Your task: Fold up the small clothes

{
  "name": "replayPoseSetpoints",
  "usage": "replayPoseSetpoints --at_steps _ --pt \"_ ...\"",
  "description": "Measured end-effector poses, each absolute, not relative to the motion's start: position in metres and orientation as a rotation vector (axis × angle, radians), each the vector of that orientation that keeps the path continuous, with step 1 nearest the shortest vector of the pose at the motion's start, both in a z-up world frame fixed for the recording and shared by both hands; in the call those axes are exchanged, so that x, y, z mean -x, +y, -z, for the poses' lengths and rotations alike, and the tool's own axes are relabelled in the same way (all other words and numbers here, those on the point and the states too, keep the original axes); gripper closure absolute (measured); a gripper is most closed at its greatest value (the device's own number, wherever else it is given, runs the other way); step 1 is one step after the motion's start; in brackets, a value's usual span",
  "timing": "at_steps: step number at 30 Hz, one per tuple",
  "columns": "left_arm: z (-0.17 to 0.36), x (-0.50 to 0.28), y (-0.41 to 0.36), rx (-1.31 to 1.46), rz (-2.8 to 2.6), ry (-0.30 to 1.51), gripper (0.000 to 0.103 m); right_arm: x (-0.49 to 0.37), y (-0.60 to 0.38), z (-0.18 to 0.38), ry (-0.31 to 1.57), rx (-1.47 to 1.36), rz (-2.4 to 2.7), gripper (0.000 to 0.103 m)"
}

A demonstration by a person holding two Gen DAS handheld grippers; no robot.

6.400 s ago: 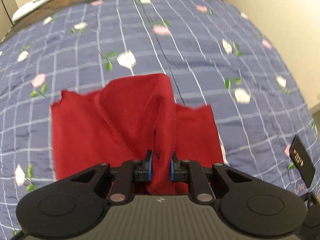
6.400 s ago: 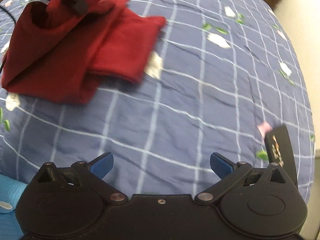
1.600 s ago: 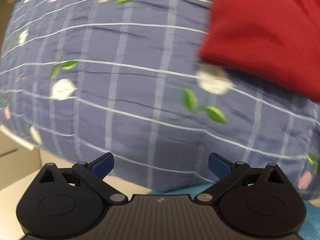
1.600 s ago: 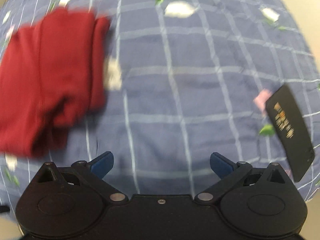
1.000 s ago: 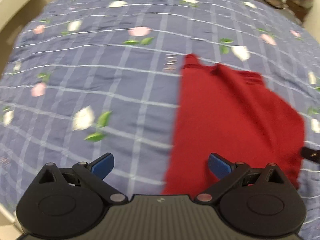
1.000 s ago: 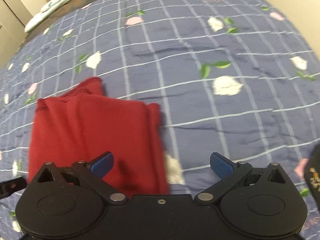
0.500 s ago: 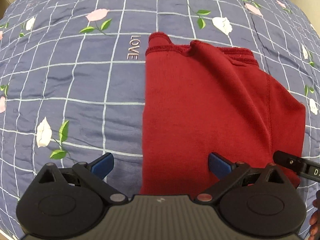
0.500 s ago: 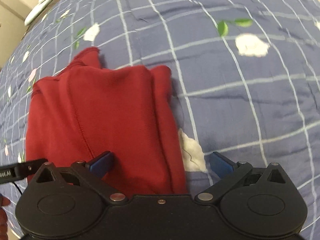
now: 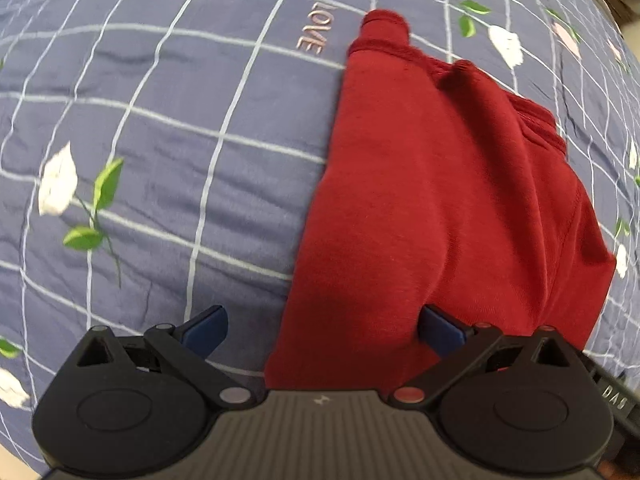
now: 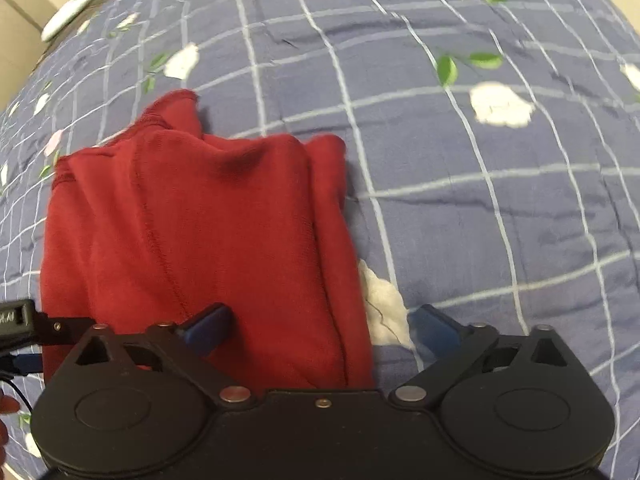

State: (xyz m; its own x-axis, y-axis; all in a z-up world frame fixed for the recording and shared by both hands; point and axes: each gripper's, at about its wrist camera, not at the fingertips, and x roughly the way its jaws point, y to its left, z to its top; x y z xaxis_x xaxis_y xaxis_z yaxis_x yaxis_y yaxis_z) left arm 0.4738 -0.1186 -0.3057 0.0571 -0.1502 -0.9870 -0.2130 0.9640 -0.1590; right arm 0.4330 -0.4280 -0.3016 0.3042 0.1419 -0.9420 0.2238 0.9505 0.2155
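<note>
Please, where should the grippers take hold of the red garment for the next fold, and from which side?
Probably the near edge of the red garment, at its two near corners, from the near side: both open grippers, left and right, already straddle them.

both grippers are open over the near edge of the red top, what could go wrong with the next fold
1. The red garment is already layered, with a loose strip along its right side; the right gripper may pinch only the top layer.
2. The left gripper straddles the garment's left edge, so it could catch the bedspread too.
</note>
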Motion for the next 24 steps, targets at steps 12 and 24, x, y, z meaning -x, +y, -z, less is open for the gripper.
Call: replayPoseSetpoints --at_steps 12,24 --pt "0.293 -0.477 -0.137 0.28 0.054 1.513 0.013 -0.417 -0.426 0.279 1.212 -0.438 0.017 0.073" --pt "0.256 -0.471 -0.141 0.201 0.084 1.441 0.075 -0.411 -0.402 0.234 1.152 -0.438 -0.015 0.089"
